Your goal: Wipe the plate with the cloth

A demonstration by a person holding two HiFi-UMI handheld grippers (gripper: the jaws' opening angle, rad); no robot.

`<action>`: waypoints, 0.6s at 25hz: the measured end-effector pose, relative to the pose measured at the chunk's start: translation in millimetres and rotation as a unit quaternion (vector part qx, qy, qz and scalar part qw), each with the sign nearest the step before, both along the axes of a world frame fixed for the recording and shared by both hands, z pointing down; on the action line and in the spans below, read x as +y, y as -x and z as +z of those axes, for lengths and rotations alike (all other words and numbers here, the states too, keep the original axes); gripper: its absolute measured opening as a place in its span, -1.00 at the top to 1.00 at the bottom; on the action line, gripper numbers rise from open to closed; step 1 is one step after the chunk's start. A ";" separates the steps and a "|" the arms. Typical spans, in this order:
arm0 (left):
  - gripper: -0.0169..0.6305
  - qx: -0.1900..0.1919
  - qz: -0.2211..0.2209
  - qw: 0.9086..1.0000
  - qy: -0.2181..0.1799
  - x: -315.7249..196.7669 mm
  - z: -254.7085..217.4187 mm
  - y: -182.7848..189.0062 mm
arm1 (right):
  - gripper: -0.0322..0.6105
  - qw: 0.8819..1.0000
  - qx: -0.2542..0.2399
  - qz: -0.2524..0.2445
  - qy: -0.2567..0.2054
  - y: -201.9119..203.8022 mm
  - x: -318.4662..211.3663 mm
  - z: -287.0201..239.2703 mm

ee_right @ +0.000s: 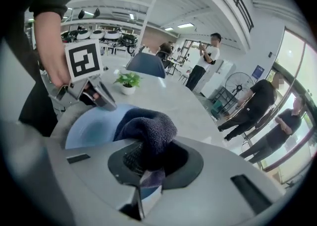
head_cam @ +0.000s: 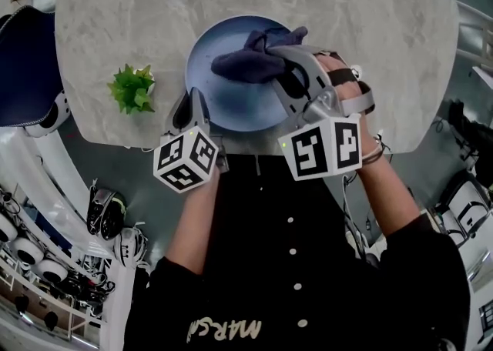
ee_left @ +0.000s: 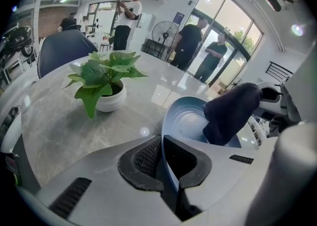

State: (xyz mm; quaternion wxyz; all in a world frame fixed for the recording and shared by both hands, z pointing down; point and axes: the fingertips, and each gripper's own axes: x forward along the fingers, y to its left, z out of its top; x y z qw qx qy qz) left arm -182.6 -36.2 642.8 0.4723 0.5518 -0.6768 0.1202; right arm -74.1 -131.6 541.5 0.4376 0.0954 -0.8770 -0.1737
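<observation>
Head view: left tool (head_cam: 194, 109) is pinching the blue plate (head_cam: 231, 107) by its near rim on the counter (head_cam: 115, 18); right tool (head_cam: 286, 63) is clamping the bunched cloth (head_cam: 248, 63) above the plate's middle. Wiping seemingly under way, unfinished.

Only legible txt: pale lettering (head_cam: 223, 332) on person's black top (head_cam: 308, 265), sitting behind both grippers. It's showing upside down, reading approx. "MARS", rest cutting off. Left gripper (head_cam: 192, 99) cube (head_cam: 186, 159) and right gripper (head_cam: 279, 61) cube (head_cam: 321, 147) are carrying b/w square codes only. Blue sign (ee_right: 257, 71) far ahead of right gripper: too small to read.

Part of plate (head_cam: 219, 91) under cloth (head_cam: 250, 65)
</observation>
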 end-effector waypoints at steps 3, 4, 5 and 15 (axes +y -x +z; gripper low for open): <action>0.85 0.000 0.002 1.000 0.000 -0.5 -0.3 -1.1 | 0.80 1.000 -0.007 -0.002 -0.003 15.6 9.6 -5.2; 0.85 0.000 0.002 1.000 0.000 -0.6 -0.5 -1.2 | 0.80 1.000 -0.013 -0.004 0.002 22.3 13.2 -4.4; 0.85 0.000 0.002 1.000 0.000 -0.5 -0.5 -1.1 | 0.80 1.000 -0.021 -0.006 0.009 29.7 17.5 -3.3; 0.85 -0.003 0.004 1.000 -0.003 -0.5 0.1 -1.3 | 0.80 0.996 -0.057 -0.033 0.068 83.6 51.2 42.2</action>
